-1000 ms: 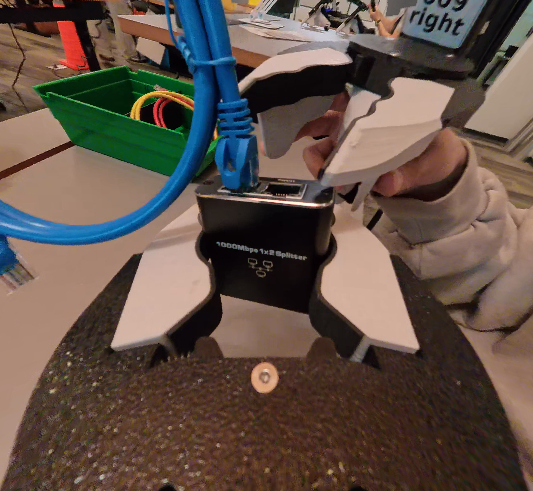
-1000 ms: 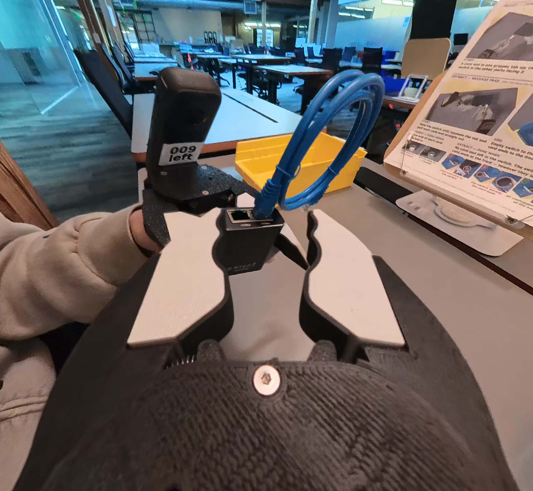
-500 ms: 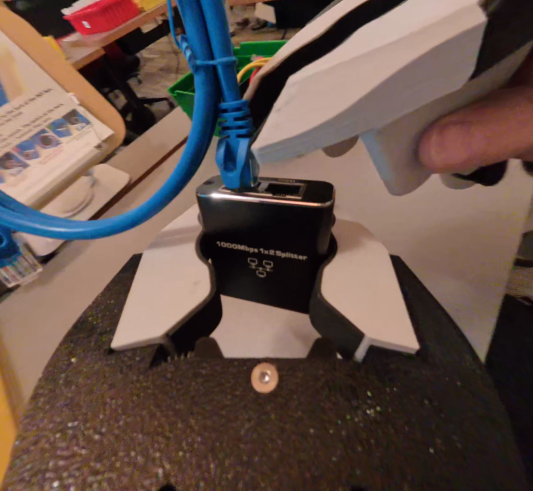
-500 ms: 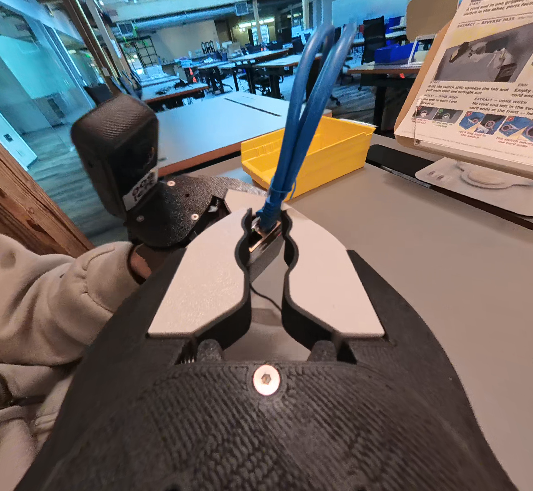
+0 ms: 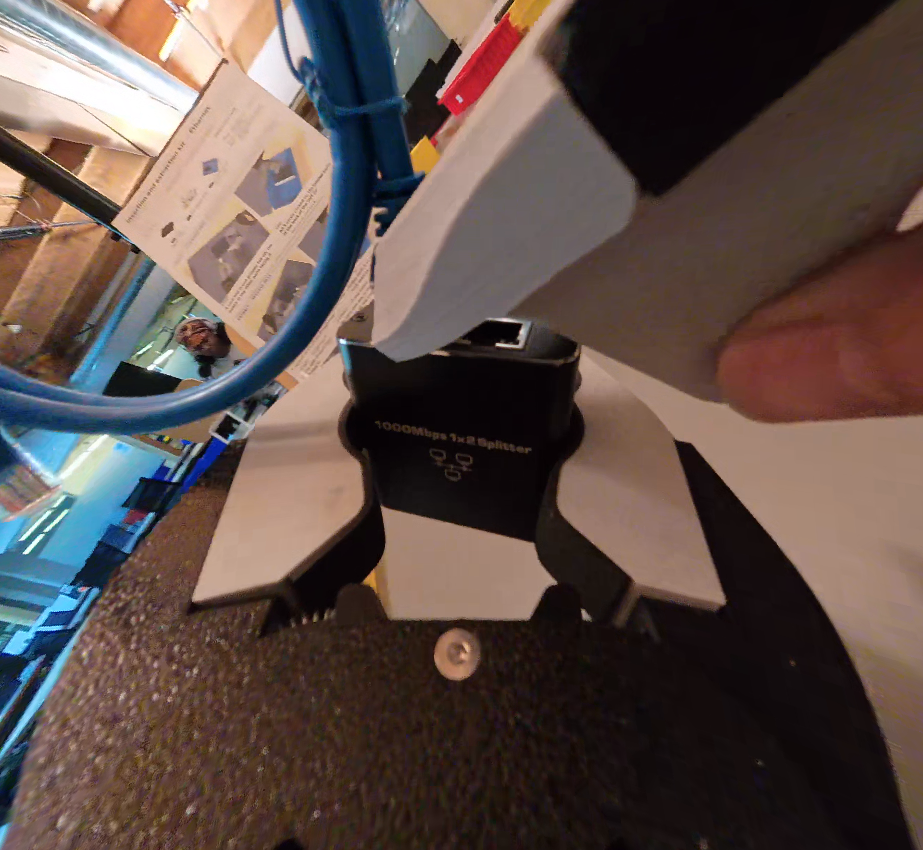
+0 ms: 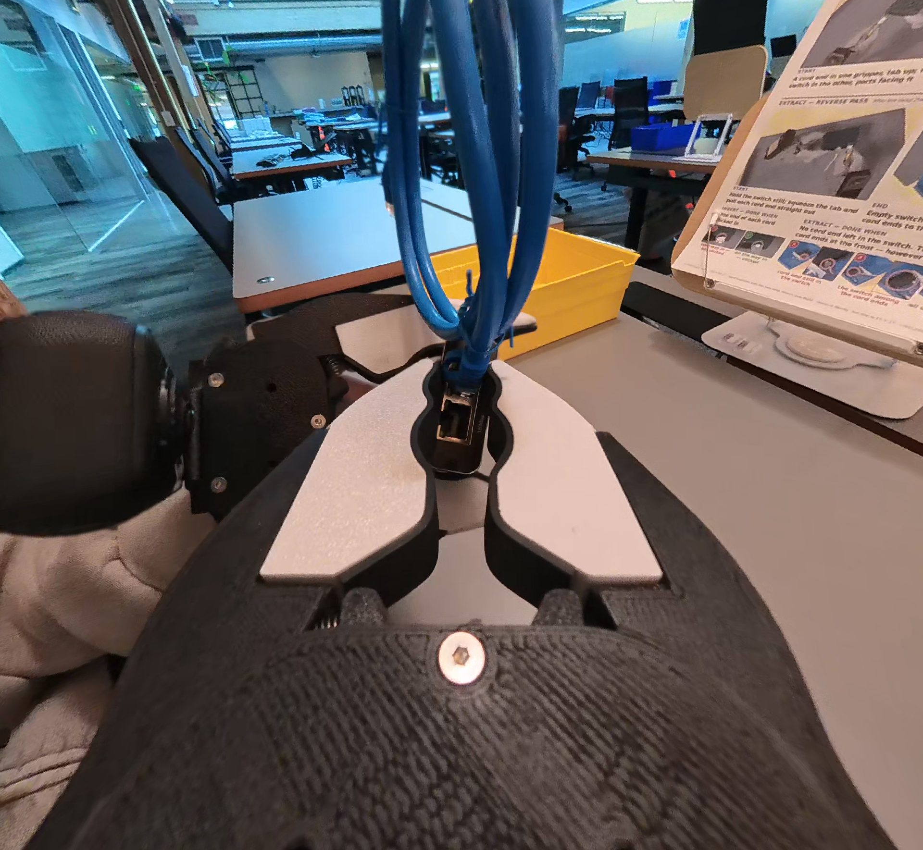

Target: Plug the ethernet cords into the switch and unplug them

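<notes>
Left wrist view: left claw point(image 5: 459, 456) is pinching the black switch point(image 5: 462, 406) by its two sides, port face pointing away from the camera. One empty port point(image 5: 499, 333) is visible on the right of that face. The blue ethernet cord point(image 5: 344, 207) comes down to the left port, but the plug itself is hidden behind a white finger of the right claw point(image 5: 499, 247), which sits right over that corner of the switch. The rest of the cord is bundled with a tie and loops off to the left. A fingertip of the person's hand point(image 5: 824, 342) shows at the right edge. An instruction sheet on a board point(image 5: 234, 207) sits behind the cord. View is tilted and slightly blurred.

Right wrist view: right claw point(image 6: 462, 406) is nearly closed, fingers flanking the port face of the switch point(image 6: 457, 431) and the cord's plug point(image 6: 467, 369) at the far port. Cannot tell whether the pads actually clamp the plug or only touch the switch body. Near port empty. Cord coil point(image 6: 474, 127) stands straight up from the plug. Left claw body point(image 6: 259, 406) comes in from the left, light sleeve point(image 6: 75, 591) below it. Yellow bin point(image 6: 564, 277) sits on the grey worktop point(image 6: 749, 501) behind, instruction board point(image 6: 824, 167) on a stand to the right.
</notes>
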